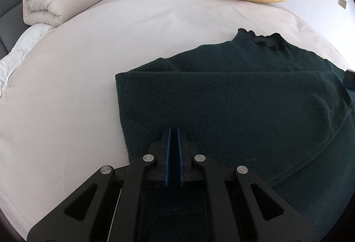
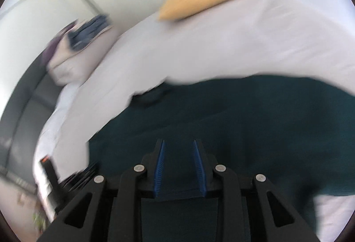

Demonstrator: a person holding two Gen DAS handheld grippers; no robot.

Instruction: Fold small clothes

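Left claw (image 1: 174,131) sits at six o'clock with its blue pads almost together, and whether they pinch the dark green sweater (image 1: 233,95) I can't tell; it looks parked on the near hem to pin the folded-over sleeve flat on the bed (image 1: 88,60). Right claw (image 2: 178,144), jaws parted and empty, hovers over the knit in a blurred view, probably hunting its next edge.
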